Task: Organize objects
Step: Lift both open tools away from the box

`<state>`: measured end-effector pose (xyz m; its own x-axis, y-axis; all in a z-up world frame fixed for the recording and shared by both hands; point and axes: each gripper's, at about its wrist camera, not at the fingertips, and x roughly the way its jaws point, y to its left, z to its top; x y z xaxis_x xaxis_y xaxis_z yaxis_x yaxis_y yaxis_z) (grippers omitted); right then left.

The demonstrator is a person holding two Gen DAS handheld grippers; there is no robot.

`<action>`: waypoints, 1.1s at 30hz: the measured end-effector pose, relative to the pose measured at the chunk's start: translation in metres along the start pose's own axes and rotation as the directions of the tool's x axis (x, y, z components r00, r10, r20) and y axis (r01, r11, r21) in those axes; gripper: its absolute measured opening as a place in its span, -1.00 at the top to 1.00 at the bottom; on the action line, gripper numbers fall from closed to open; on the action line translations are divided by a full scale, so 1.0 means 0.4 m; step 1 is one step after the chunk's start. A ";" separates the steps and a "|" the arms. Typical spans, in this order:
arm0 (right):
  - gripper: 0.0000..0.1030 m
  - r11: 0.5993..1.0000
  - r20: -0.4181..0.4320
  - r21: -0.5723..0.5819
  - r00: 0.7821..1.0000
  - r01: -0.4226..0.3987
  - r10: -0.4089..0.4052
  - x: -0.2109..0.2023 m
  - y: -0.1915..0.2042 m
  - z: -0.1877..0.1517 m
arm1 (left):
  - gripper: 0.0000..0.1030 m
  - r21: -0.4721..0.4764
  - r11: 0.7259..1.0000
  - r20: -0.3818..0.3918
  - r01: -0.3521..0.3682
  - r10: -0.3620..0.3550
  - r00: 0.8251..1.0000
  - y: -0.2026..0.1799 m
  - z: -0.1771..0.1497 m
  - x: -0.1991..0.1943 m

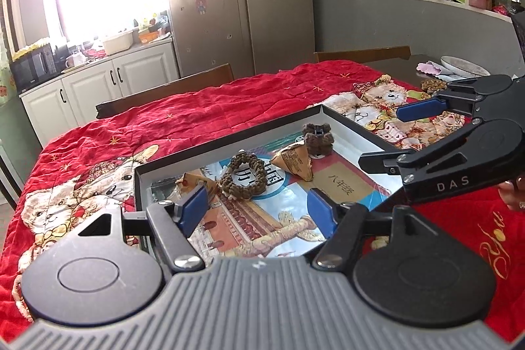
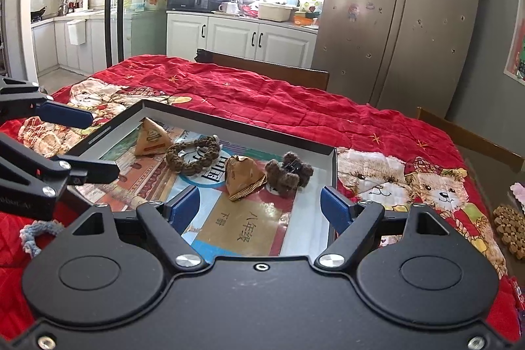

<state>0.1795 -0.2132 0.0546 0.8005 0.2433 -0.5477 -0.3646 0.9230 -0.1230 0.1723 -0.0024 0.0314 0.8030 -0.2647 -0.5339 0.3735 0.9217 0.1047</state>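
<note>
**Both grippers empty over the tray, loose pieces still on the quilt**

Nearest me, my left gripper [image 1: 257, 209] hangs over the near edge of the tray [image 1: 229, 138] with its blue pads spread wide and nothing between them. My right gripper [image 2: 261, 205] is likewise released and empty, poised over the tray's near right corner. Each shows from the side in the other's camera, fingers apart.

I judge the step in hand to be fetching another loose item. The blue-grey knitted loop [image 2: 34, 235] lies on the red quilt [image 2: 262, 94] just left of my right gripper's body, outside the tray, and the brown beaded mat [image 2: 512, 227] sits well to the right near the quilt's edge. To do it well I'd come down squarely over the loop, close on the thick part of the yarn without pinching the quilt, then lift clear of the tray wall before crossing in.

The tray is a shallow dark-rimmed box lined with a printed book cover. Inside, from left to right in the right wrist view: a paper-wrapped pyramid packet [image 2: 149, 138], a braided brown ring [image 2: 192, 154], a second pyramid packet [image 2: 244, 177], and a fuzzy brown bear-shaped clip [image 2: 288, 173] touching that packet. The near part of the tray floor is still free.

Farther off stand chairs, cabinets and a fridge.
</note>
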 end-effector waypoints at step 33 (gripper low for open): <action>-0.59 0.998 0.031 -0.033 0.998 -0.059 0.060 -0.182 0.053 -0.149 | -0.58 -0.009 1.000 -0.009 0.003 -0.003 1.000 0.006 -0.149 -0.165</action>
<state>0.0851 -0.2289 0.0427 0.7916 0.3075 -0.5281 -0.4266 0.8968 -0.1173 0.0926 0.0343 0.0170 0.7979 -0.2648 -0.5415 0.3715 0.9235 0.0960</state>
